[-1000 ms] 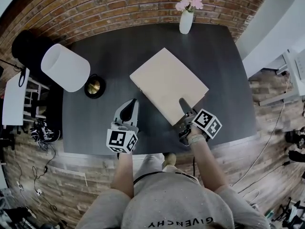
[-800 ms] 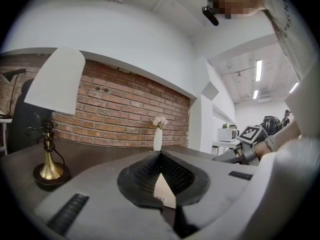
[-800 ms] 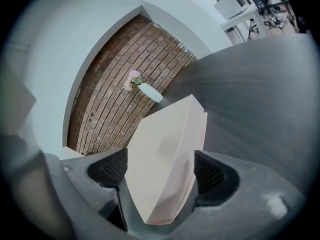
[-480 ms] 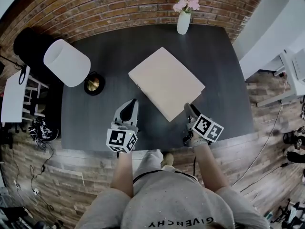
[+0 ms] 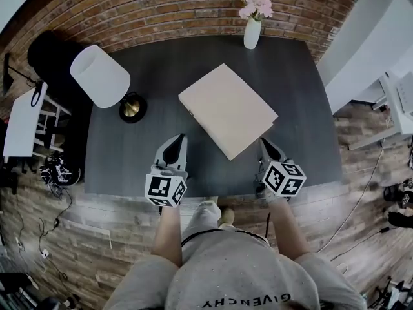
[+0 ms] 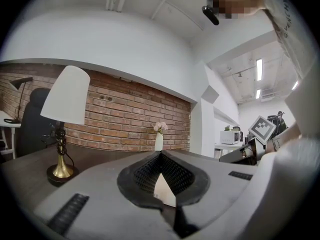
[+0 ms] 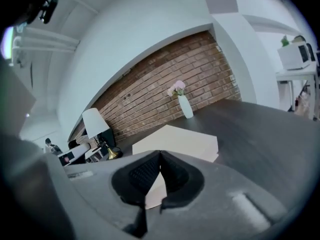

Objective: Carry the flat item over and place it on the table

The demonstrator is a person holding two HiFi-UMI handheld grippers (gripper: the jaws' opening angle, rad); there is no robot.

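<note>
1 flat beige item [image 5: 228,110] lies on the dark table [image 5: 303,108] near its middle, turned so that 1 corner points toward the person at 6 o'clock. Neither gripper holds it. The right gripper [image 5: 266,144] sits at 5 o'clock from the item, its tip just beside the near-right edge. Its 2 jaws meet at the tips with nothing clamped between them, and the item shows beyond them in the right gripper view. The left gripper [image 5: 175,141] sits at 7 o'clock from the item, a little apart from its near-left edge. Its 2 jaws are likewise pressed together and empty. Each gripper carries 1 cube with square markers. At 12 o'clock, at the table's far edge, stands 1 white vase [image 5: 252,32] with pink flowers. At 9 to 10 o'clock from the item stands 1 lamp with a white shade [image 5: 100,76] and a brass base [image 5: 131,108]. Behind the table runs 1 brick wall [image 5: 161,8]. 1 black chair [image 5: 55,57] stands off the table's left end, at 10 o'clock.
</note>
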